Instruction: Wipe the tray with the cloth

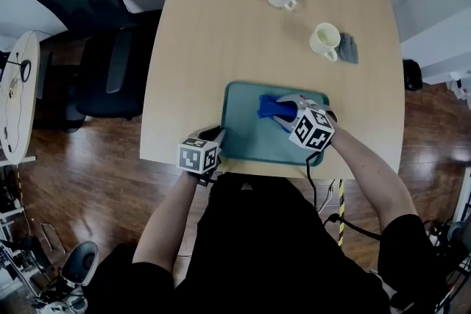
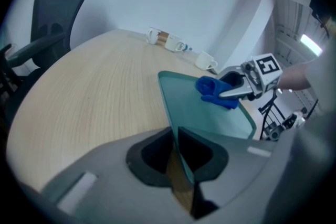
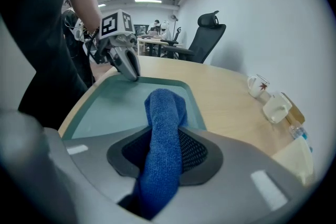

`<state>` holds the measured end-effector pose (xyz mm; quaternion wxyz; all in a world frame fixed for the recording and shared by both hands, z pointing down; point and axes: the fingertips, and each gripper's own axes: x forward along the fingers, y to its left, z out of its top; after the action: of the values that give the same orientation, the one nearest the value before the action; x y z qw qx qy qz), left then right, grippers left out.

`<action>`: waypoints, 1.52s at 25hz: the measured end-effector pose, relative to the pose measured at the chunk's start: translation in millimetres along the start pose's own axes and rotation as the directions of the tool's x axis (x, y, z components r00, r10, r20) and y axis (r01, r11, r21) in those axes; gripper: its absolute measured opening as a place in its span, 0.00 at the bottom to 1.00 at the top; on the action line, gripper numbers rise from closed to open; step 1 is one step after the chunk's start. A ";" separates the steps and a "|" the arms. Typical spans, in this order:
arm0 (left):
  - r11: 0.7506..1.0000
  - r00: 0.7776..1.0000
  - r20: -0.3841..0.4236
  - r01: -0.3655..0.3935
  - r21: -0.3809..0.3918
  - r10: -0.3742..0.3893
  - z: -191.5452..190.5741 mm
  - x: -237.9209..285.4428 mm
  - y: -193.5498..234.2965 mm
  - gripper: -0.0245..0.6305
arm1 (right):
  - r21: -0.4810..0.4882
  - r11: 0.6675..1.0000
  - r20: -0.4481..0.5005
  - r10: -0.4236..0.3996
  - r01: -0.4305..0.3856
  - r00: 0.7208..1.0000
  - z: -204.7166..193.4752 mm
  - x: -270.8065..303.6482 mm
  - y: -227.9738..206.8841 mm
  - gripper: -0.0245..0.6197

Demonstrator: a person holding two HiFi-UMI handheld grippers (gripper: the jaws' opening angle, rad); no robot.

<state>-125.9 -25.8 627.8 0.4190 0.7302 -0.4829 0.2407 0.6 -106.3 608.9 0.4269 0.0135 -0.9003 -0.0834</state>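
Head view, lower centre: on the counter (image 1: 199, 48), the left gripper (image 1: 218, 134) pinches the left rim of the tray (image 1: 250, 143), while the right gripper (image 1: 285, 114) clamps the blue cloth (image 1: 268, 106) against its upper right part. Wiping seems under way; most of the tray probably remains.

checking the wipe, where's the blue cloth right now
In the head view the blue cloth sits on the far half of the green tray, pinched in the fingers of the right gripper.
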 end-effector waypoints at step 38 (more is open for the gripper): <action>0.998 0.997 0.027 -0.070 0.006 0.070 1.5 -0.8 -1.6 0.11 | 0.070 0.976 -0.083 -0.198 0.204 0.977 -33.5 -17.6 -55.6 0.24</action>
<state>-124.9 -26.3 625.7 0.4011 0.7177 -0.5129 0.2470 35.0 -164.0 607.3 0.4492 0.1244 -0.8801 -0.0903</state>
